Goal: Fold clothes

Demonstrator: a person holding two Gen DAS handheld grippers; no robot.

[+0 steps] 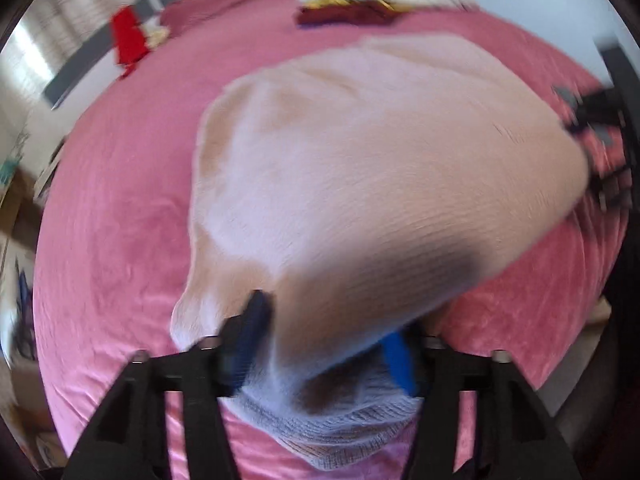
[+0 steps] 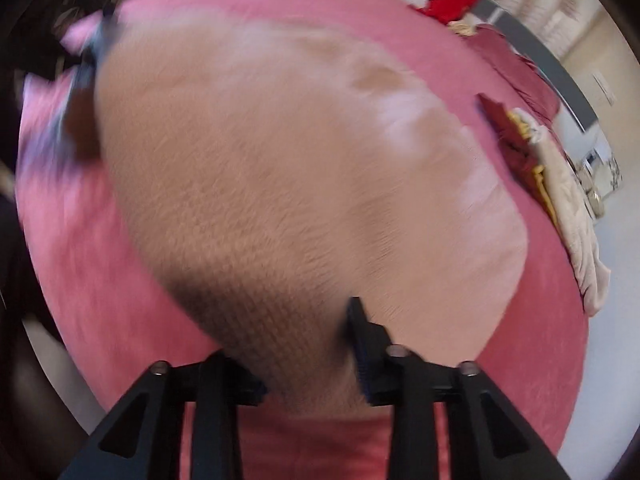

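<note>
A peach knit sweater (image 1: pixel 380 160) lies spread on the pink bed cover (image 1: pixel 112 208), with motion blur over it. My left gripper (image 1: pixel 328 320) stands over its near ribbed hem, jaws wide apart, and loose knit lies between the blue pads (image 1: pixel 400 360) without being pinched. In the right wrist view the sweater (image 2: pixel 280 160) fills the middle. My right gripper (image 2: pixel 304 344) is open at its near edge, with fabric draped over the left finger and against the right finger (image 2: pixel 360 340). Each gripper shows blurred in the other's view, the right gripper (image 1: pixel 592 140) and the left gripper (image 2: pixel 84 80).
A pile of clothes in dark red, yellow and cream (image 1: pixel 352 12) sits at the far edge of the bed, also seen as the pile (image 2: pixel 532 152). A red garment (image 1: pixel 128 40) and a maroon one (image 1: pixel 224 0) lie by a grey rail (image 1: pixel 80 72).
</note>
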